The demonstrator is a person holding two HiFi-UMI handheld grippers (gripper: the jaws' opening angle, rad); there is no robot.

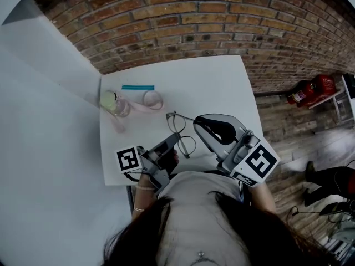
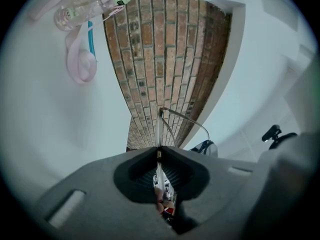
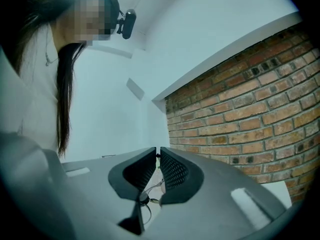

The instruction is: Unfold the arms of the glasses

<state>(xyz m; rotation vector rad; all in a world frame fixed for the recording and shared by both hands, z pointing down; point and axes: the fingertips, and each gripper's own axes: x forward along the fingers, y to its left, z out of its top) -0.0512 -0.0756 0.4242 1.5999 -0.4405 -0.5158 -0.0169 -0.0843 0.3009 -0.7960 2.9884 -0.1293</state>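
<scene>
Wire-framed glasses (image 1: 182, 133) are clamped edge-on in my left gripper (image 1: 177, 139), over the white table (image 1: 211, 87); my right gripper (image 1: 196, 125) is closed to a slit, pinching one arm.

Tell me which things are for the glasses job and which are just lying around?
For the job: glasses, left gripper, right gripper.
Lying about: bottle, pink strap, teal strip, red fire extinguisher.
</scene>
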